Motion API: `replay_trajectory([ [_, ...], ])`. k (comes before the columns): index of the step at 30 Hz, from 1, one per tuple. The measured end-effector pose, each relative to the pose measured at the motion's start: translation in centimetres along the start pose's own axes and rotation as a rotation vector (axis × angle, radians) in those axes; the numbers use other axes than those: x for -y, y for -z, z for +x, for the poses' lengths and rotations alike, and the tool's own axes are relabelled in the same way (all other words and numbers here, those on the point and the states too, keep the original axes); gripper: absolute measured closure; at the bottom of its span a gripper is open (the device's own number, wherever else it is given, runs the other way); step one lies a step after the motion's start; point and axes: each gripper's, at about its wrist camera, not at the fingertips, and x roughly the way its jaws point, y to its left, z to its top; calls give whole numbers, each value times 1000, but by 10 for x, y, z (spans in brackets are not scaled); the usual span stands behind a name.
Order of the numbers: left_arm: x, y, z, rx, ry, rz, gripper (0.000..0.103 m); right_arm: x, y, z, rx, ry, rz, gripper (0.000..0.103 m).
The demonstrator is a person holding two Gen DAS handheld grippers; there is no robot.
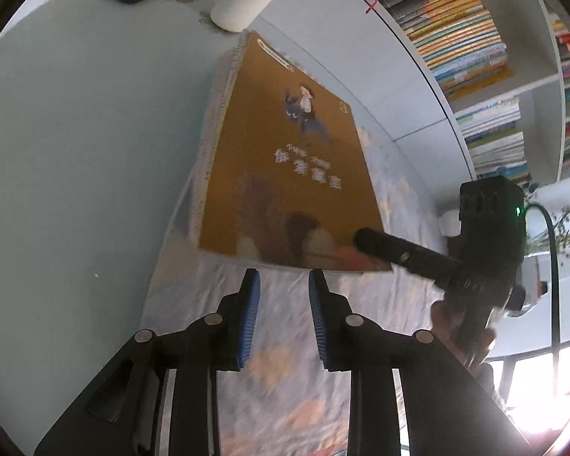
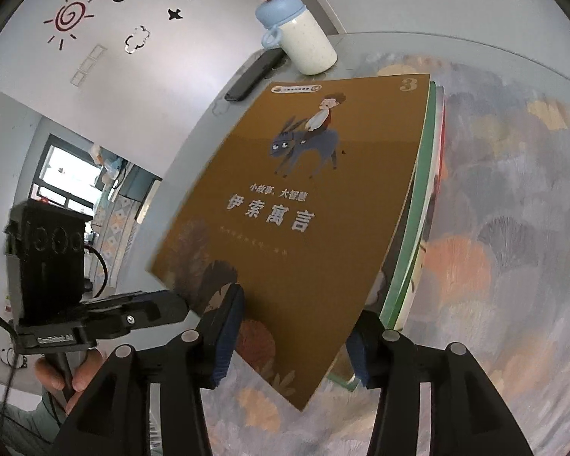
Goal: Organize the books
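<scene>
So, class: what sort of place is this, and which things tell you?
Probably a home study or children's reading room: packed bookshelves, a pile of picture books on the table, and playful wall stickers.

The left gripper (image 1: 284, 285) points downward with its jaws a little apart and nothing between them. The right gripper (image 2: 298, 326) stands wider, jaws around a book corner, perhaps not pressing it.

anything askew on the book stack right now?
Yes. The top brown book sits skewed on the stack: its near corner overhangs toward the right claw, exposing the green book along its right edge. The bottle stands upright, nothing spilled.
</scene>
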Motion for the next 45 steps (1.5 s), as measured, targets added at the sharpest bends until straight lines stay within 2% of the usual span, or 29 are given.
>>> replay_trajectory([
  [5,-4,27,-23,30,-54,16,80,15,21,-15,19,-44,81,54],
  [9,10,36,-40,87,-49,42,80,23,52,-38,49,-28,117,53],
  [14,61,39,-51,146,-79,157,79,41,100,-77,107,-20,197,53],
  [18,116,44,-45,171,-46,220,77,63,135,-120,198,-35,275,49],
  [21,167,52,-35,181,-13,281,77,84,160,-158,259,-77,341,49],
  [24,208,64,-28,177,23,338,76,100,182,-210,337,-98,364,48],
  [26,237,74,-22,182,23,381,70,109,194,-241,382,-100,373,47],
  [30,287,95,-6,197,23,452,38,128,217,-298,467,-76,400,44],
  [31,299,100,-1,196,36,467,37,129,222,-307,479,-66,406,44],
  [34,325,115,17,183,47,474,37,135,236,-335,511,31,421,44],
  [36,336,123,28,178,41,469,37,127,243,-351,523,162,407,44],
  [37,340,126,32,177,33,467,37,127,246,-355,524,193,403,44],
  [39,348,134,39,190,-9,478,37,120,250,-365,524,311,387,44],
  [40,354,140,42,207,-53,500,37,120,252,-368,520,354,379,44],
  [41,358,143,44,219,-82,515,37,115,253,-371,507,443,354,44],
  [43,363,149,46,239,-116,532,37,108,255,-374,493,564,300,44],
  [45,364,153,44,251,-132,525,37,99,256,-375,481,633,246,44],
])
